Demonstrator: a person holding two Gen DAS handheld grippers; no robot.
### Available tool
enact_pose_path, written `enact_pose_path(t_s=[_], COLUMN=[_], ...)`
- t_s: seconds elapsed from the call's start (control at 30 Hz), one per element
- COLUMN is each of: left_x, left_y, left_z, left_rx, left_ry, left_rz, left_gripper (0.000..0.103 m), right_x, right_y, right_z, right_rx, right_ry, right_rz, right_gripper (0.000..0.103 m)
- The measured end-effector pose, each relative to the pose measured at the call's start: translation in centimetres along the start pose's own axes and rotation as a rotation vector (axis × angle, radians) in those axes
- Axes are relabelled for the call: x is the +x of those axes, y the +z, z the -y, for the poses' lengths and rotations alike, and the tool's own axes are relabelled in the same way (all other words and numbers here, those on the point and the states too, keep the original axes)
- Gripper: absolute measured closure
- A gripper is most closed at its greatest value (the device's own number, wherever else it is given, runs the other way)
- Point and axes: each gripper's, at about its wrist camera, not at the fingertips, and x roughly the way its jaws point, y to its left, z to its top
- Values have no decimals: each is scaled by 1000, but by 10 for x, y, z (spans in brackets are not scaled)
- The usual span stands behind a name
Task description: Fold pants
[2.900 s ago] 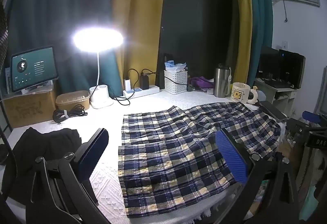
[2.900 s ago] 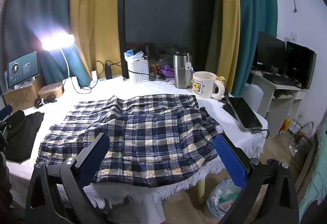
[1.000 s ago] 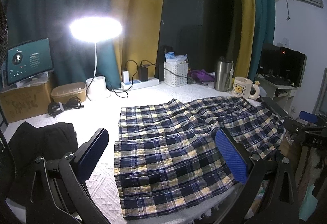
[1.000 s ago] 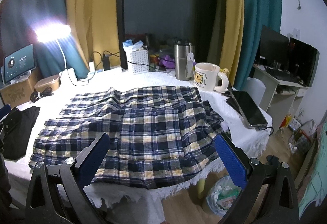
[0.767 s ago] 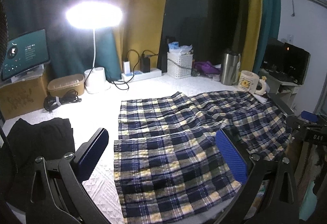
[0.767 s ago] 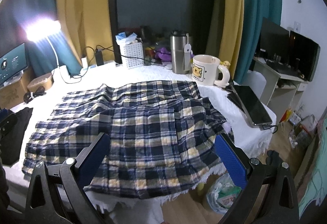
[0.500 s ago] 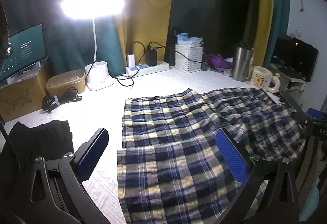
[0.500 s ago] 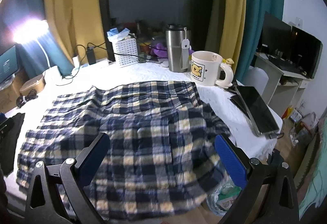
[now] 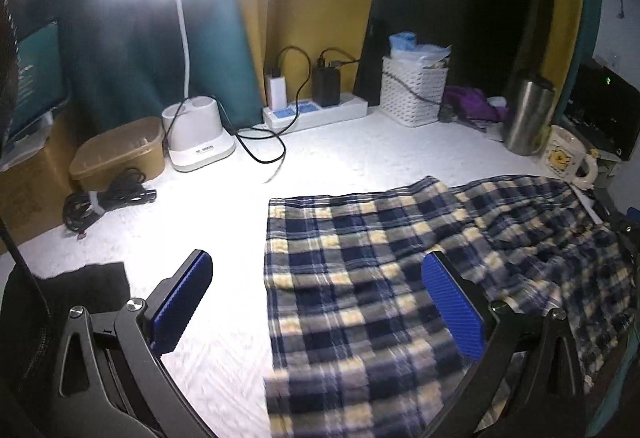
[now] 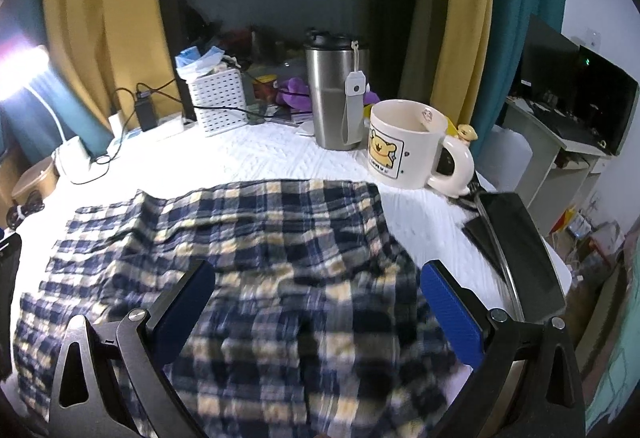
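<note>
We see a white basket (image 9: 414, 96) holding blue packets, our left gripper (image 9: 316, 298) and right gripper (image 10: 318, 298) spread wide over plaid pants (image 10: 248, 254), and the phone (image 10: 520, 254) only from the right.

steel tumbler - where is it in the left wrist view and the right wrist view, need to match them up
Left wrist view: the steel tumbler stands far right at the back of the table, just left of the bear mug.
Right wrist view: the steel tumbler stands upper centre, again just left of the bear mug.
Shared landmark: the white lattice basket, left of the tumbler in both.
</note>
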Motion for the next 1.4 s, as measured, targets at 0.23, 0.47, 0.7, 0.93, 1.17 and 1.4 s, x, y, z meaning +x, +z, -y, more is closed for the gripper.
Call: enact_pose_path(t_s=[0.23,0.47,0.7,0.93,1.17,1.4], left_x=[51,99,129,132,124,94], left_y=[19,25,21,19,20,28], left_z=[-16,-26,-23,-12,-5,-33], left_rx=[31,50,48,101,169,93], left_ry=[13,1,-43,-46,-40,-1], left_rz=[-64,-141,-224,-241,-192,-90], left_gripper=[4,13,15,23,101,102], right_x=[41,87,126,147,144,119], right_y=[24,39,40,34,35,47], right_z=[7,22,29,23,27,-2], right_rx=[-2,38,69,56,57,-23], right_ry=[-5,6,39,71,43,40], right_rz=[-14,-60,-126,-151,-126,-51], right_gripper=[0,0,0,11,82,95])
